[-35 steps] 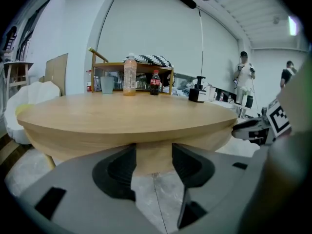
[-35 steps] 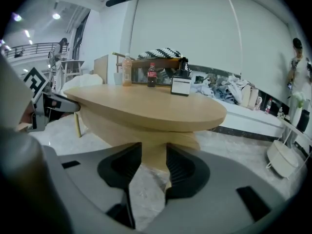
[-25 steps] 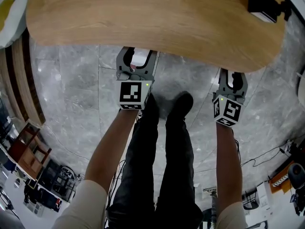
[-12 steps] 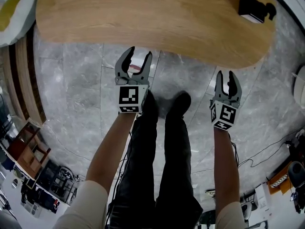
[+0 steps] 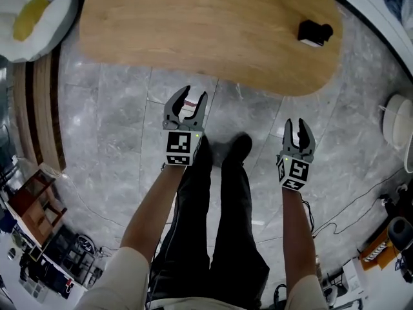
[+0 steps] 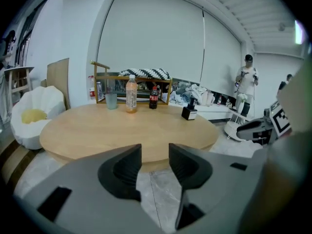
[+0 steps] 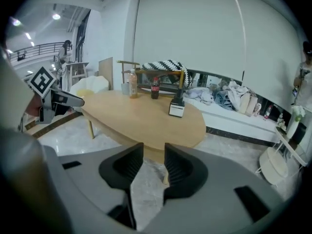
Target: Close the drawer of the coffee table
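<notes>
Head view: left gripper (image 5: 195, 92) and right gripper (image 5: 295, 123) both hang over the grey floor (image 5: 110, 128), short of the near edge of the oval wooden desk (image 5: 213, 37), touching nothing.

Jaws: the left gripper view shows a clear gap with only floor and desk edge behind it, and the right gripper view shows a slightly narrower gap, also empty. Both pairs have just been closing a little, with nothing between them.

Drawer: I can't see it in any view. No drawer front sticks out from under the near edge of the desk, seen from above or from the gripper views. My read is that it's pushed in flush and the task is done or as good as done. I can't confirm the seating from these angles.

Writing:
- Square black-and-white markers on the gripper cubes.
- The dark bottle (image 6: 153, 98) has a red label, print too small to read.
- The orange bottle (image 6: 131, 94) and the small black-and-white box (image 5: 313, 32) show nothing legible.
</notes>
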A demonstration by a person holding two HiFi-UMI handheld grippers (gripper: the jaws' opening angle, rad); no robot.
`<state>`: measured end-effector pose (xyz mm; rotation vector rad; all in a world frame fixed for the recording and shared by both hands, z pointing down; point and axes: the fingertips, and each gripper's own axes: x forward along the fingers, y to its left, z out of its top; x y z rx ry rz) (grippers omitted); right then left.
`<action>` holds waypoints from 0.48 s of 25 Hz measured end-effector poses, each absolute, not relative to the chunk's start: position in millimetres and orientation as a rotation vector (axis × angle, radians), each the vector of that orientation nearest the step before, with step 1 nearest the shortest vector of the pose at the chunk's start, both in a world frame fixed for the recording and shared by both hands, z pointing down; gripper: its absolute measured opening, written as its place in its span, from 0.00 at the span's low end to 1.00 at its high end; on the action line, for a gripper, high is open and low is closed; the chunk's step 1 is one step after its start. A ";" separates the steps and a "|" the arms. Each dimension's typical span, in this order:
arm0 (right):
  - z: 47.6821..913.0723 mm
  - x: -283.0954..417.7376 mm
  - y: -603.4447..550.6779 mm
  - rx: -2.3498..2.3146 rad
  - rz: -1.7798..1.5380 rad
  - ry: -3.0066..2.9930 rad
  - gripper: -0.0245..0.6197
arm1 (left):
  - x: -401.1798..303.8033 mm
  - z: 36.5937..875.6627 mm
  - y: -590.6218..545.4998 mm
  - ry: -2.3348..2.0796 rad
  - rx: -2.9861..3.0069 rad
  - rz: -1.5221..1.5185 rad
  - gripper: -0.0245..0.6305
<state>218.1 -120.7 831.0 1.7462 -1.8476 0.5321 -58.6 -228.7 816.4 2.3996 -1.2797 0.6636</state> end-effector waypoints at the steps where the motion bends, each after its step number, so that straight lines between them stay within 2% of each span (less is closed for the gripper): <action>1: 820.4 216.9 -117.0 1.750 0.535 -1.850 0.27 | -59.9 804.4 -226.2 -1.282 2.405 0.666 0.32; 12: 676.1 208.8 -88.0 1.795 0.504 -1.883 0.17 | -78.1 661.9 -194.1 -1.324 2.458 0.683 0.23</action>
